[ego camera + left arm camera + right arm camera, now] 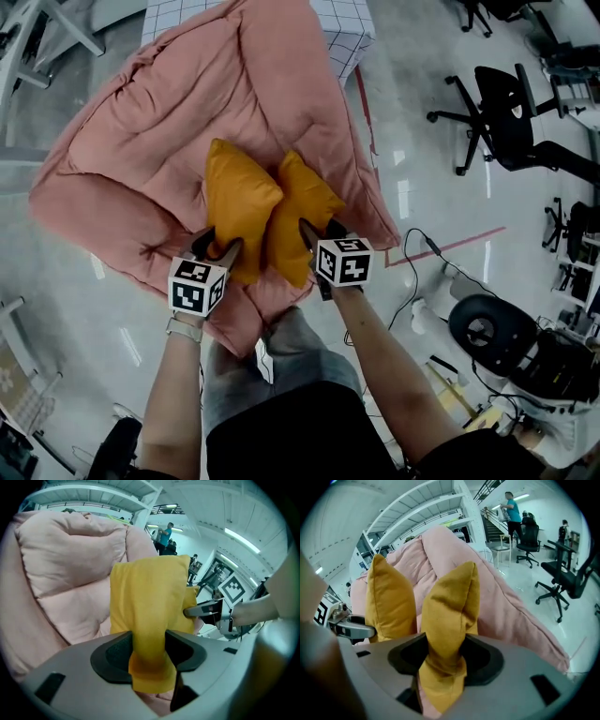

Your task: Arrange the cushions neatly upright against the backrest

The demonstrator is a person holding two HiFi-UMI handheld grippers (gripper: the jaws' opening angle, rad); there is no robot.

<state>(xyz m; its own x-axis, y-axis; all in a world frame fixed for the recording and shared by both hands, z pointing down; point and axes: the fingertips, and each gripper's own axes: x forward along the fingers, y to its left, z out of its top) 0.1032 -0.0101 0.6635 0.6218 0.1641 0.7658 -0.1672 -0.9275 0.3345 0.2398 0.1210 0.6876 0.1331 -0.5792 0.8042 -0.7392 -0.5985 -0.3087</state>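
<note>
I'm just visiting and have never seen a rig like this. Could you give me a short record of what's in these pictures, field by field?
Seat: big pink quilted fabric lounger on a glossy grey floor
Cushions: two mustard-yellow square fabric cushions, side by side and touching, the left cushion and the right cushion
Left gripper: fingers pinch a corner of the left cushion
Right gripper: fingers pinch a corner of the right cushion
Nearby: black office chairs

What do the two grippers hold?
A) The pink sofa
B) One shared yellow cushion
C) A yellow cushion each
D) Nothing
C: the left gripper pinches a corner of the left cushion, the right gripper a corner of the right cushion.
</note>
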